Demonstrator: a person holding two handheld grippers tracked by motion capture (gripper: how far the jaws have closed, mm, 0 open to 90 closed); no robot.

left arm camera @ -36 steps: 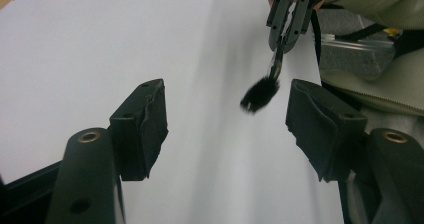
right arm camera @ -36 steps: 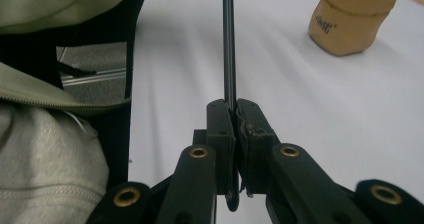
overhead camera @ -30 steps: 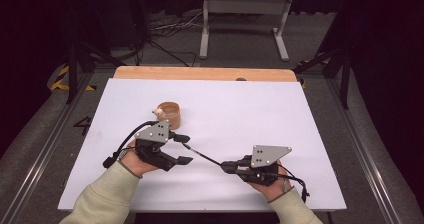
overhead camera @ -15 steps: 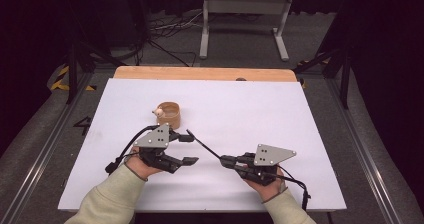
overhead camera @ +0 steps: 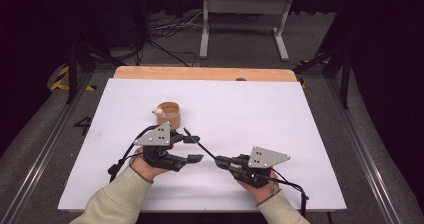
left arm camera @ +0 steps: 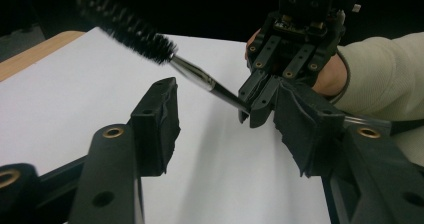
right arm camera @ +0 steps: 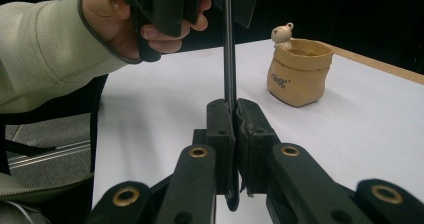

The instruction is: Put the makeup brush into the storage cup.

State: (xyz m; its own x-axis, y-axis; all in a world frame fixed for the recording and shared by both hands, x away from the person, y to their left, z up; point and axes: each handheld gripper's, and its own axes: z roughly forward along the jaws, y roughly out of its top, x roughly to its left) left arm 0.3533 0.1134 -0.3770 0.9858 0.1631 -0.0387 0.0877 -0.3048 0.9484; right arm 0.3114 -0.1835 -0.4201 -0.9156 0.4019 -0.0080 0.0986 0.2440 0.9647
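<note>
A thin black brush (overhead camera: 200,146) with a bristle head (left arm camera: 130,26) sticks out of my right gripper (overhead camera: 220,160), which is shut on its handle (right arm camera: 229,49). My left gripper (overhead camera: 196,149) faces it from the left. Its jaws have just been closing, and they stand apart with the brush's shaft passing between their tips, untouched by the pads (left arm camera: 160,119). A tan pouch-shaped cup (overhead camera: 168,115) with a small bear figure on its rim stands just beyond the left hand, and it is also in the right gripper view (right arm camera: 299,73).
The white tabletop (overhead camera: 260,109) stretches wide to the right and back. A wooden strip (overhead camera: 200,73) runs along its far edge. Metal rails flank both sides, and dark floor with cables and a stand lies beyond.
The left gripper's jaws have narrowed around the brush shaft. Both hands have barely shifted, and the right gripper still clamps the brush.
</note>
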